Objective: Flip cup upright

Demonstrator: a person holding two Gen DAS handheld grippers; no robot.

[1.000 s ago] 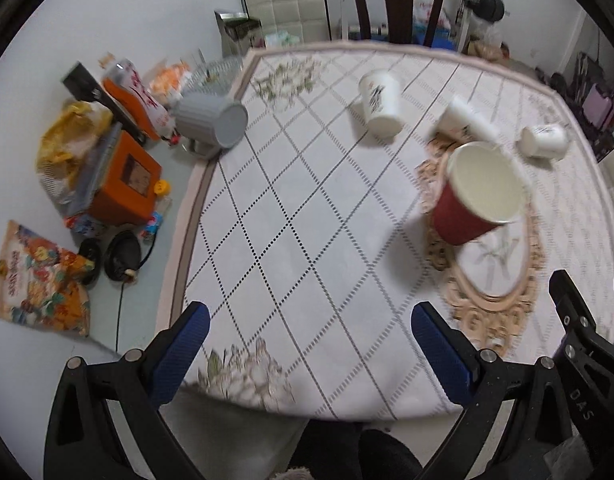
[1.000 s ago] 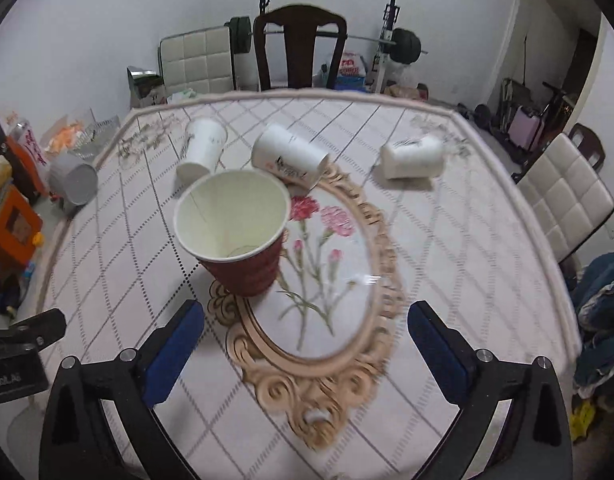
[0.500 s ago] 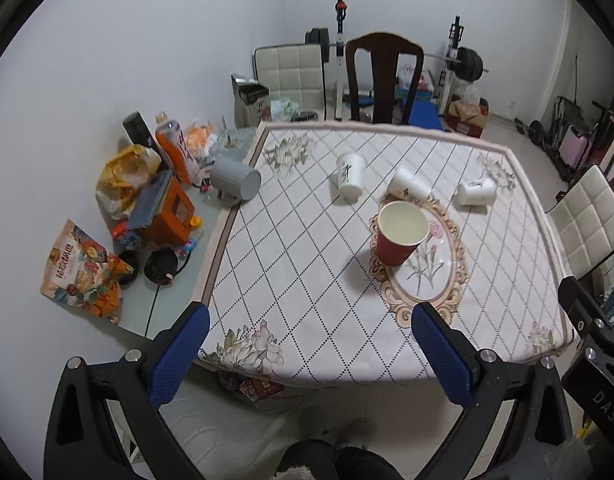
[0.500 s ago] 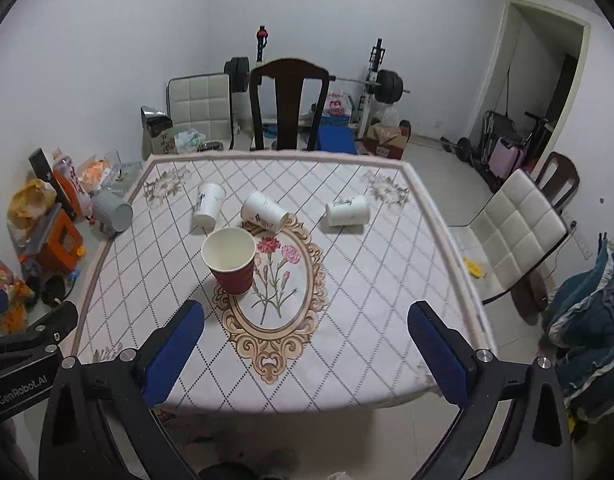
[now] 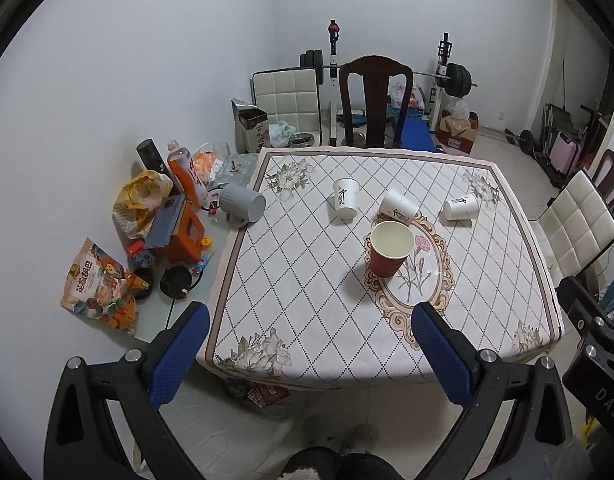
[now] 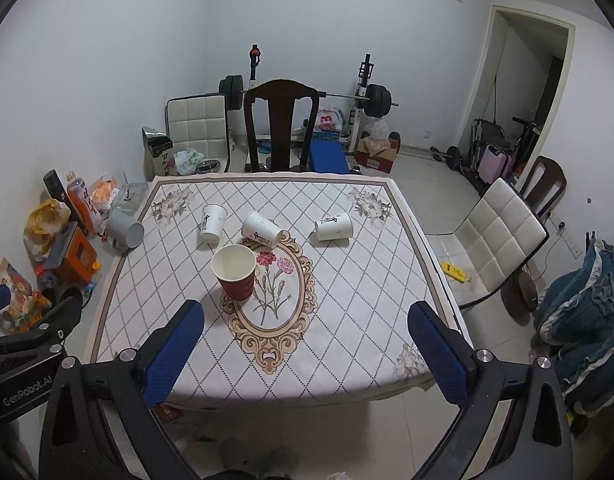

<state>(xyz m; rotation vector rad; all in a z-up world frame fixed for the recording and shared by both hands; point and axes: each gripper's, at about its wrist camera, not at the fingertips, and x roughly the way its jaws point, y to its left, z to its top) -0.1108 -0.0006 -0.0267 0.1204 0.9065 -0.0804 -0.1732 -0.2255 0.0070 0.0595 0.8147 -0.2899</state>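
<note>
A red paper cup point(image 5: 387, 252) point(image 6: 235, 273) stands upright on the table, at the left edge of the oval flower motif. Three white paper cups lie on their sides behind it: one at the left point(image 5: 345, 197) point(image 6: 212, 218), one in the middle point(image 5: 399, 208) point(image 6: 263, 230), one at the right point(image 5: 461, 207) point(image 6: 334, 226). My left gripper point(image 5: 311, 348) is open and empty, held well back above the table's near edge. My right gripper point(image 6: 305, 352) is open and empty too, also back from the table.
The table point(image 5: 307, 280) has a diamond-pattern cloth. A grey cup point(image 5: 243, 208) lies on a low side table at the left among bags and bottles point(image 5: 155, 216). A dark wooden chair point(image 5: 375, 100) stands behind the table, a white chair point(image 6: 503, 244) to the right.
Both grippers have pulled far back and up from the table. The red cup, close in front a second ago, now stands small and distant. Nothing on the table has moved.
</note>
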